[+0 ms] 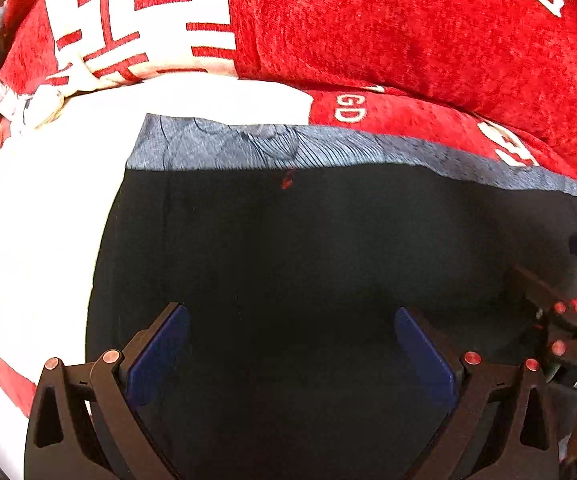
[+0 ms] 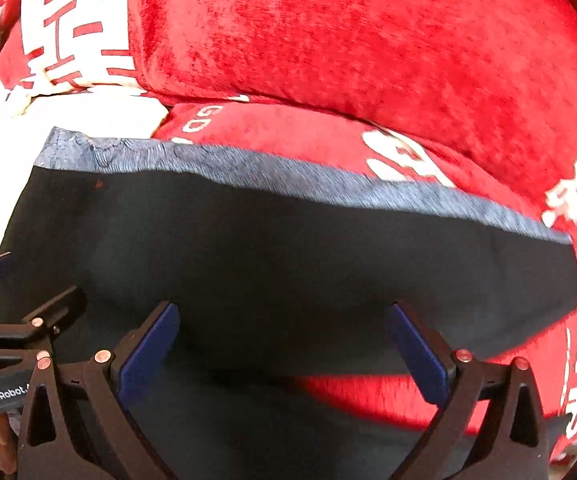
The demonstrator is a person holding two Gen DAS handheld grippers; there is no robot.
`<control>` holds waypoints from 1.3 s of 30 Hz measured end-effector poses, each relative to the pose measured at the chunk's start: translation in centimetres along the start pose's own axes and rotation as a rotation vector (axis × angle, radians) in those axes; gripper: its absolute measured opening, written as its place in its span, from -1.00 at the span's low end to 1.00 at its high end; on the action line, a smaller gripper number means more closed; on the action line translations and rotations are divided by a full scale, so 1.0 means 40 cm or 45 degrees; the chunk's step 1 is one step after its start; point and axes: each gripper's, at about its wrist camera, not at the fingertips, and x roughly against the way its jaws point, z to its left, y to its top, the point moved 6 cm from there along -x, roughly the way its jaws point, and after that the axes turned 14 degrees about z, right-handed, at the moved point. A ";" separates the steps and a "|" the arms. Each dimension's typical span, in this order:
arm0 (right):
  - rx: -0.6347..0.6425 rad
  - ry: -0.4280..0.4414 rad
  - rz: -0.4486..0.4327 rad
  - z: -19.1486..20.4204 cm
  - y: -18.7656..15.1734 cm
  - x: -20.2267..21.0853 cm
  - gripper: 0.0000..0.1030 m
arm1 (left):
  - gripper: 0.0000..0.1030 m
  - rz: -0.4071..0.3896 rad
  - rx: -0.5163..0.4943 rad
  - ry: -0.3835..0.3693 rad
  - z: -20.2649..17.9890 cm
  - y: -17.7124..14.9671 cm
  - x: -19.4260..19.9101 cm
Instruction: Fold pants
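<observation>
A red plush cushion (image 1: pixel 408 28) fills the upper part of both wrist views, its pile slightly mottled. A big white block (image 1: pixel 136 12) with red line characters is printed on its left part. Beneath it lies a red seat cover (image 2: pixel 288 132) carrying white letters "GD" (image 1: pixel 349 109) and further white characters (image 2: pixel 576 188) toward the right. To the left spreads a plain white cloth (image 1: pixel 48 208), very bright. At the far left edge sits a crumpled pale fabric (image 1: pixel 20 108) with a faded pinkish pattern beside it.
</observation>
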 end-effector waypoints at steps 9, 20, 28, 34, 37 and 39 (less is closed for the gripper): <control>0.189 0.183 0.070 0.008 0.149 -0.078 1.00 | 1.00 0.047 0.016 0.009 0.023 0.066 -0.039; 0.652 0.401 0.135 0.091 0.257 -0.159 1.00 | 1.00 0.077 0.008 0.003 0.026 0.084 -0.058; 0.888 0.431 0.121 0.143 0.264 -0.192 0.97 | 1.00 0.093 0.009 -0.037 0.023 0.092 -0.070; 0.925 0.489 0.222 0.156 0.240 -0.150 -0.42 | 1.00 0.101 0.056 -0.109 0.031 0.111 -0.060; 0.980 0.381 0.149 0.166 0.208 -0.112 -0.61 | 1.00 0.095 0.111 -0.199 0.037 0.131 -0.035; 0.999 0.323 0.070 0.185 0.187 -0.083 -0.64 | 1.00 0.102 0.166 -0.284 0.041 0.151 -0.023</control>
